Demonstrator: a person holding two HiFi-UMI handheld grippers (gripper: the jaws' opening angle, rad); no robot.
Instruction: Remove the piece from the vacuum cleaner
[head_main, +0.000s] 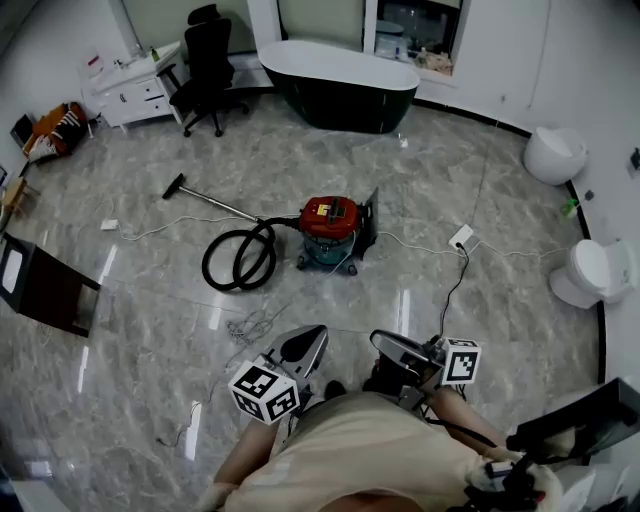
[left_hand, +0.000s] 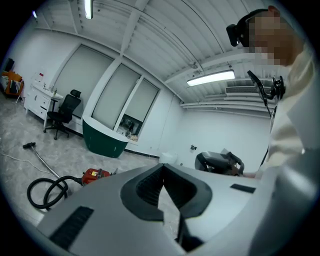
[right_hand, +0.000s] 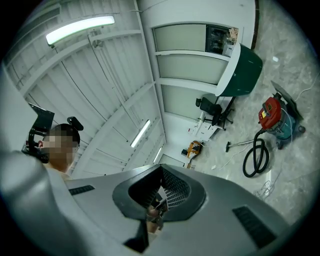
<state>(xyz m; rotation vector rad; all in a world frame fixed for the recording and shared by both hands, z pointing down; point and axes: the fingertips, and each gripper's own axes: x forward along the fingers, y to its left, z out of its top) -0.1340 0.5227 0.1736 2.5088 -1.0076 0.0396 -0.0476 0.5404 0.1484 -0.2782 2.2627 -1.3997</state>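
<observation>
The left claw (head_main: 312, 338) is held low in front of the person, with its jaws pressed together and nothing between them. Just beside it, the right claw (head_main: 382, 342) is closed and empty too. Both hang above the marble floor (head_main: 150, 300), well apart from the vacuum cleaner (head_main: 328, 230). The red-topped vacuum cleaner stands on the floor farther ahead, roughly in line with the gap between the two claws. Neither claw touches it.

From the left, a metal tube (head_main: 215, 203) lies flat on the floor with its nozzle at the far end. It runs into a black hose (head_main: 240, 258), which is coiled in a loop right beside the vacuum cleaner and joined to it. A white cord leads off to the right to a socket block (head_main: 461, 238).

By count there are two claws, one vacuum cleaner, one hose and one tube. Along the far wall stand one white cabinet (head_main: 128, 92), one black desk chair (head_main: 207, 60) and one dark bathtub (head_main: 340, 85). Two white toilets (head_main: 553, 152) are at the right edge.
</observation>
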